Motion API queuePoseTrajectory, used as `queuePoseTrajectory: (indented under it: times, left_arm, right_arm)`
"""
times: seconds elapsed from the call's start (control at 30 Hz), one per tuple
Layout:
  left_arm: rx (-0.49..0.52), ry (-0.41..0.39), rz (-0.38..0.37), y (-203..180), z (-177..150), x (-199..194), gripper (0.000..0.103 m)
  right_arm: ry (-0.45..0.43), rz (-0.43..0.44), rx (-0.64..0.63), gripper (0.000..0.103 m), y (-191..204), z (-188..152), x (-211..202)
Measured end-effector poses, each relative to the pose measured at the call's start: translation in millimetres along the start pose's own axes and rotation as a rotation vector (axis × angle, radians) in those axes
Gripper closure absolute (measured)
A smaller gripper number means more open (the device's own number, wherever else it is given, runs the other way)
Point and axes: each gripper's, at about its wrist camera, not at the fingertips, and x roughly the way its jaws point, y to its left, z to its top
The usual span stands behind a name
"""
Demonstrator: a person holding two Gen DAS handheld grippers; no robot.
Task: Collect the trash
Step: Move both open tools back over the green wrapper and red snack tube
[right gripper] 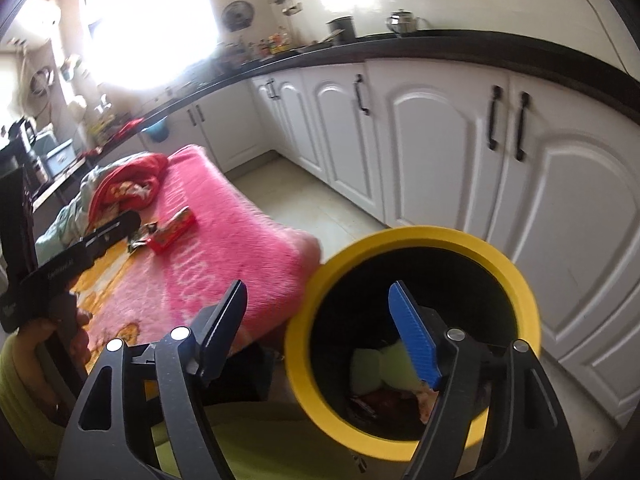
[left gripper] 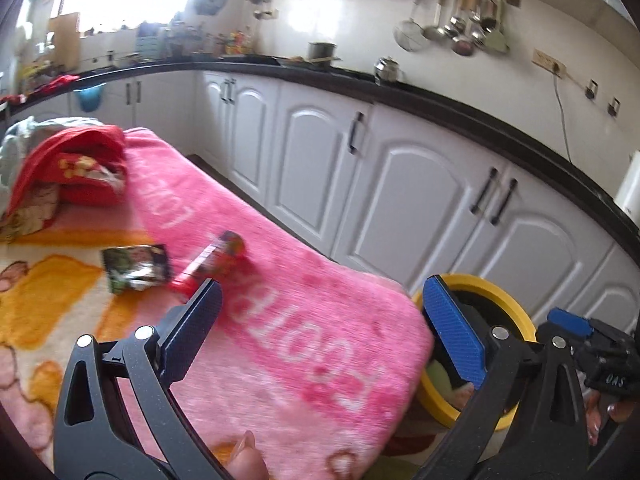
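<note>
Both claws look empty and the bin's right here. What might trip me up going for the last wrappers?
1. The red pack and dark wrapper lie close together on fluffy blanket; the open left claw may snag pile or grab both.
2. The bin stands just off the blanket's corner; a sweeping claw could knock it.
3. The open right claw hangs over the bin, far from the wrappers.

Home kitchen: cabinets, hanging utensils

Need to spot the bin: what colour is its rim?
Yellow rim, black inside; clearest in the right wrist view.
</note>
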Motion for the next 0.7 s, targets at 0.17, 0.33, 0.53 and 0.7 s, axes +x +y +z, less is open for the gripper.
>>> queuePoseTrajectory:
  times: [0.17, 0.33, 0.53, 0.7]
  left_arm:
    - [-0.055, -0.026, 0.049, 27.1, 5.0, -6.9, 0.011]
    - [-0.111, -0.048, 0.103, 57.8, 8.3, -12.1, 0.011]
    - [-0.177, -0.066, 0.160, 95.3, 9.9, -18.6, 0.011]
    - [-0.230, -0.075, 0.198, 126.2, 7.9, -22.2, 0.011]
  right_arm:
    - [0.016, 0.029, -0.052, 0.030, 27.1, 6.6, 14.2]
    - [0.026, 0.061, -0.094, 0.029, 54.7, 14.1, 28.3]
    - [0.033, 0.112, -0.094, 0.029, 83.5, 28.7, 48.8]
    - [0.055, 0.155, -0.093, 0.028, 109.5, 38.5, 71.2]
